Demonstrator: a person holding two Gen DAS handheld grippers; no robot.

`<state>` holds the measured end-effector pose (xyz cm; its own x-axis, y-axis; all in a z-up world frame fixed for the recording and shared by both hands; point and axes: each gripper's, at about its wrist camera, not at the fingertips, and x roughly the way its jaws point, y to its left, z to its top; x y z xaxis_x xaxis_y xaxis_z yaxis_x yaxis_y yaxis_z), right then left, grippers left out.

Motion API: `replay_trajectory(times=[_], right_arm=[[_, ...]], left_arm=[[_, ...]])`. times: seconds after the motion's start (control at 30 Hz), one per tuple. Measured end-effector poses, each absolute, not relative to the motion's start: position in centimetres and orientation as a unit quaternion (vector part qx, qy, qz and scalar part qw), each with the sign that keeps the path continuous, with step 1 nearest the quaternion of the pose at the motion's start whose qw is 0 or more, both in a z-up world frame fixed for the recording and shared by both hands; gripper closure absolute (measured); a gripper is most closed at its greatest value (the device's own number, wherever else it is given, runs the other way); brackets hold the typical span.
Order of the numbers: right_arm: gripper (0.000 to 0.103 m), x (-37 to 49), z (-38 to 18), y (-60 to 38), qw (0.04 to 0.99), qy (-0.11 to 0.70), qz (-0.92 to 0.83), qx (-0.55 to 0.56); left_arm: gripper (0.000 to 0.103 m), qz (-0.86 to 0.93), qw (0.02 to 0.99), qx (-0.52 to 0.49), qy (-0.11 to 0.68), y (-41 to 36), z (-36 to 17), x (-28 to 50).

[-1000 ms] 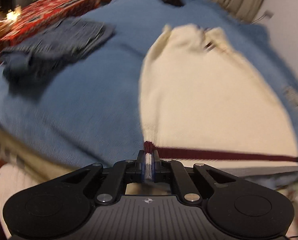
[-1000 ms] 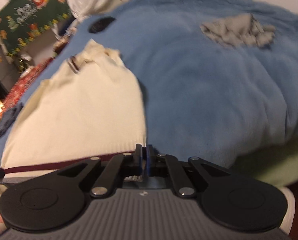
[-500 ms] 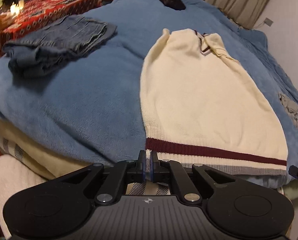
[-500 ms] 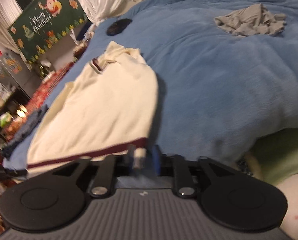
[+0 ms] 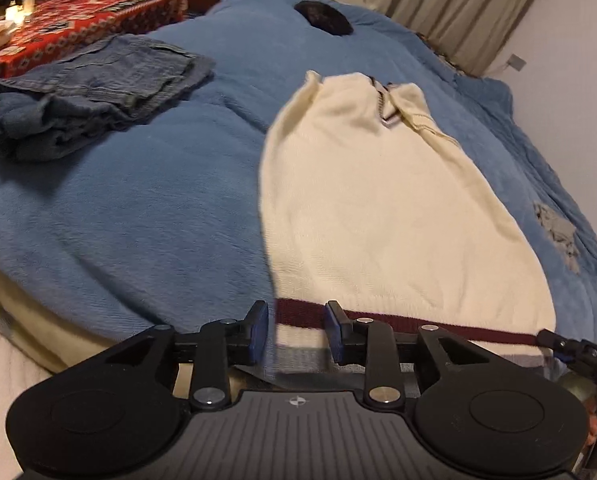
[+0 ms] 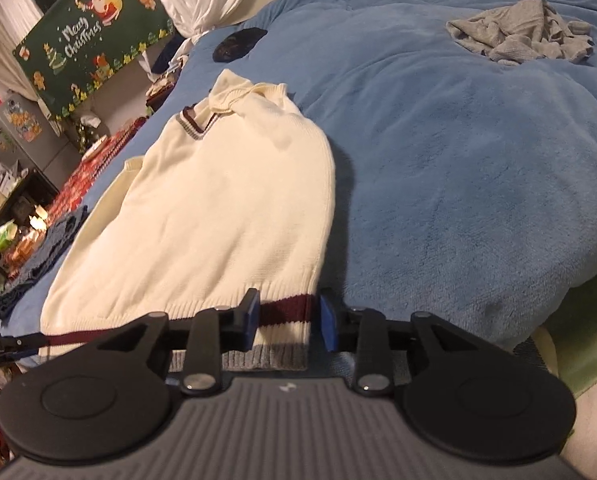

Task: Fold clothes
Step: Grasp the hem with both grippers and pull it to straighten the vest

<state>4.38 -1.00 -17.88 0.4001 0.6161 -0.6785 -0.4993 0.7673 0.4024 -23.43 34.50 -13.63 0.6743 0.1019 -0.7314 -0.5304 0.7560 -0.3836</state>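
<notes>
Ribbed cream knit sweater, plush blue blanket, crumpled denim

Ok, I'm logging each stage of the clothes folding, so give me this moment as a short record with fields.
surface: blue blanket on a bed
garment in work: cream sweater, lying flat, hem nearest the cameras
left gripper: jaws just opened, hem corner between them, not pinched
right gripper: open, other hem corner between the jaws
other clothes: folded jeans; crumpled grey garment
</notes>
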Motion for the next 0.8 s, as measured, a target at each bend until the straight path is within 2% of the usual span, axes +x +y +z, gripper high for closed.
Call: replay_trajectory(times=[0.03, 0.07, 0.1, 0.13, 0.33, 0.37, 0.43, 0.47, 0.5, 0.63, 0.8], right_arm=[[0.067, 4.5, -17.9, -0.8, 0.833, 0.435, 0.335, 0.065], [0.072, 4.6, -17.8, -0.6, 0.833, 0.435, 0.337, 0.065], [0.082, 4.5, -17.6, -0.5, 0.832, 0.431, 0.341, 0.068], [0.086, 4.5, -17.4, -0.5, 0.831, 0.428, 0.348, 0.070], [0.083, 4.9, -17.8, -0.5, 0.829, 0.438, 0.340, 0.069], [0.086, 4.9, -17.9, -0.5, 0.828, 0.439, 0.341, 0.072], [0.096, 4.6, -17.7, -0.6, 0.831, 0.433, 0.342, 0.068], [0.096, 4.4, -17.6, -0.5, 0.834, 0.429, 0.341, 0.063], [0.096, 4.2, -17.4, -0.4, 0.839, 0.424, 0.336, 0.054], [0.097, 3.6, -15.6, -1.1, 0.860, 0.399, 0.317, 0.024], [0.097, 3.0, -13.4, -4.9, 0.852, 0.411, 0.321, 0.049]], left_arm=[[0.076, 0.178, 0.865, -0.301, 0.361, 34.5, -13.8, -23.2], [0.077, 0.175, 0.864, -0.305, 0.362, 34.4, -13.9, -23.0], [0.078, 0.165, 0.863, -0.309, 0.364, 34.5, -14.0, -22.9], [0.078, 0.158, 0.863, -0.312, 0.365, 34.5, -14.0, -22.7], [0.075, 0.154, 0.857, -0.315, 0.378, 34.9, -14.6, -22.1], [0.075, 0.153, 0.855, -0.320, 0.378, 35.1, -14.8, -22.2], [0.079, 0.150, 0.856, -0.326, 0.372, 35.0, -14.7, -22.2], [0.091, 0.152, 0.859, -0.321, 0.369, 34.8, -14.5, -22.3], [0.093, 0.158, 0.863, -0.310, 0.366, 34.5, -14.1, -22.3], [0.095, 0.203, 0.872, -0.239, 0.375, 33.2, -11.9, -22.2], [0.097, 0.215, 0.872, -0.236, 0.370, 32.9, -9.1, -24.2]])
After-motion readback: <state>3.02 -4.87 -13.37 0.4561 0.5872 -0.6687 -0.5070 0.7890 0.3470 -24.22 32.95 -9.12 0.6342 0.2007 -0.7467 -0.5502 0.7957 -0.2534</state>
